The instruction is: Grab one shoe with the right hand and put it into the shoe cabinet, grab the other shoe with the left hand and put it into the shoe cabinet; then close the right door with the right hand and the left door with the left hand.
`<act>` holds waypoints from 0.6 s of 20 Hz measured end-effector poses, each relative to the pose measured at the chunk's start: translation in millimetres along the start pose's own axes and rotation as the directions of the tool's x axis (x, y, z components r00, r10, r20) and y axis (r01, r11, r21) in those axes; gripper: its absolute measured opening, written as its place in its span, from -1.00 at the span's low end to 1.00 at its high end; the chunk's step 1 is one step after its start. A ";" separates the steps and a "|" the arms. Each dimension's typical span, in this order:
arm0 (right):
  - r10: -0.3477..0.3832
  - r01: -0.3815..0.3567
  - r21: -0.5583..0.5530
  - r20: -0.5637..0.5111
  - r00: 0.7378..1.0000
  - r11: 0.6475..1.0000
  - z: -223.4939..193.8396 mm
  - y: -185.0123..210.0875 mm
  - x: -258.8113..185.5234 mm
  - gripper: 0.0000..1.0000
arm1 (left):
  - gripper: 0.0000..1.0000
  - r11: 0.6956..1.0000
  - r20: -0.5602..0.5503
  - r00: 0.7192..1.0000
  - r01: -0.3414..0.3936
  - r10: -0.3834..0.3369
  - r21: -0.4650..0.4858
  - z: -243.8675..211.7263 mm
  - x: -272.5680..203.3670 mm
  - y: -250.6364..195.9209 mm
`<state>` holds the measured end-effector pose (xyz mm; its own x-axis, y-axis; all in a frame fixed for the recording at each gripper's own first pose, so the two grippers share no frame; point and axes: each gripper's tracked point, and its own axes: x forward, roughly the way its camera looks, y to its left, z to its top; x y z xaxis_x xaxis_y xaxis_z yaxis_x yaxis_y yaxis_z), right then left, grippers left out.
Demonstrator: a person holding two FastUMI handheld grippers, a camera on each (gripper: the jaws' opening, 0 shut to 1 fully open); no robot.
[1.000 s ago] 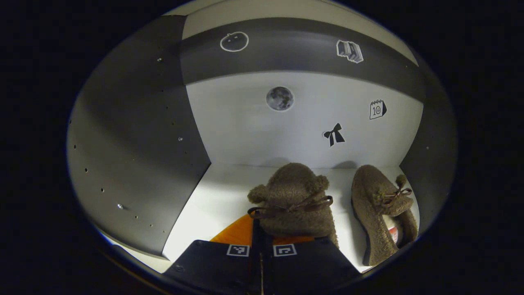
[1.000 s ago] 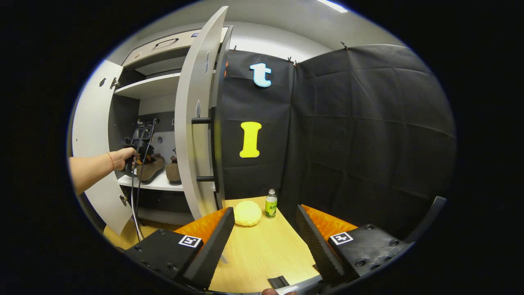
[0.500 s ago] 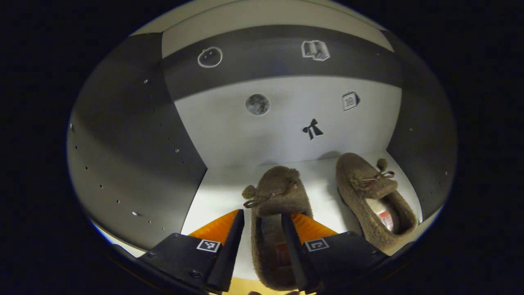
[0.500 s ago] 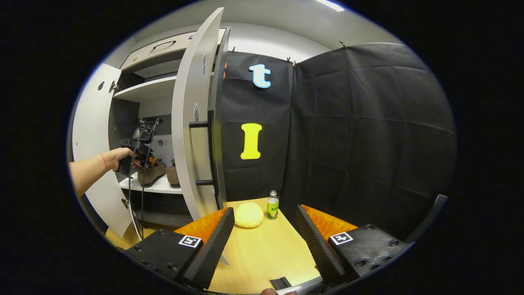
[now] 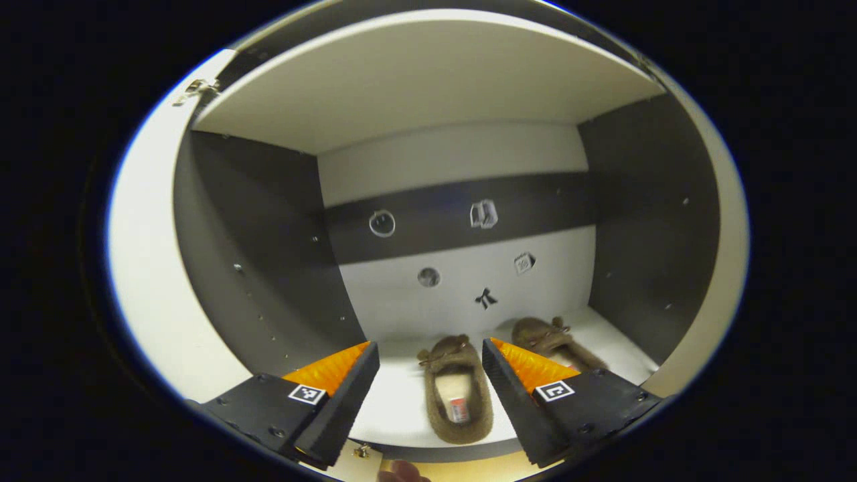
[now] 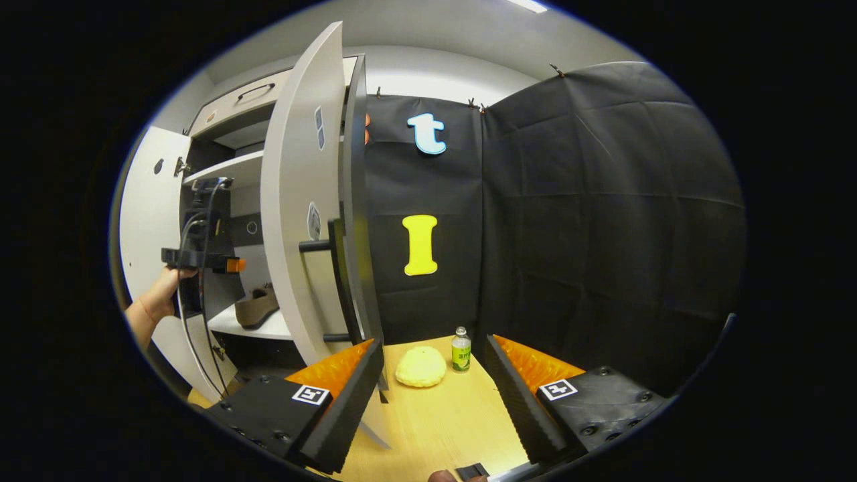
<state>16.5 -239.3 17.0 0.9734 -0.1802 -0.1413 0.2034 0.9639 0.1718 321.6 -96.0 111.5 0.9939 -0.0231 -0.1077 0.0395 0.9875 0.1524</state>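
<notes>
Both fuzzy brown slippers sit at the white cabinet shelf's front edge; left gripper and right gripper wide open, empty, so doors next.

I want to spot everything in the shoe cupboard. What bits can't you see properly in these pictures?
- Second shoe, left gripper view: its heel end is hidden behind a finger of the left tongs.
- Stickers on the back wall, left gripper view: too small and blurred to make out.
- Shelf with a shoe, right gripper view: mostly hidden by the open right door.
- Bottle label, right gripper view: too small.
</notes>
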 end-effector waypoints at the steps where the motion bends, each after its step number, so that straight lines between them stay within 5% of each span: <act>1: 0.011 -0.011 0.010 0.001 1.000 1.000 2.7 1.6 4.5 0.95 | 0.92 1.000 0.018 1.000 0.019 -0.019 -0.013 2.7 -14.5 -3.7; 8: 0.059 -0.060 0.014 0.019 0.998 0.998 15.4 10.0 31.1 0.96 | 1.00 0.996 0.109 0.993 0.046 -0.037 -0.073 4.8 -118.3 -13.2; 12: 0.076 -0.076 0.023 0.017 0.997 0.997 16.2 15.6 36.8 0.95 | 0.99 0.999 0.141 0.990 0.019 -0.015 -0.028 -3.2 -156.7 -10.3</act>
<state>57.1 -234.0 30.4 0.9877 -0.1099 -0.1111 0.1309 0.9702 0.2040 165.1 -102.1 123.7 0.9978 -0.0593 0.0302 0.0552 0.9909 0.1229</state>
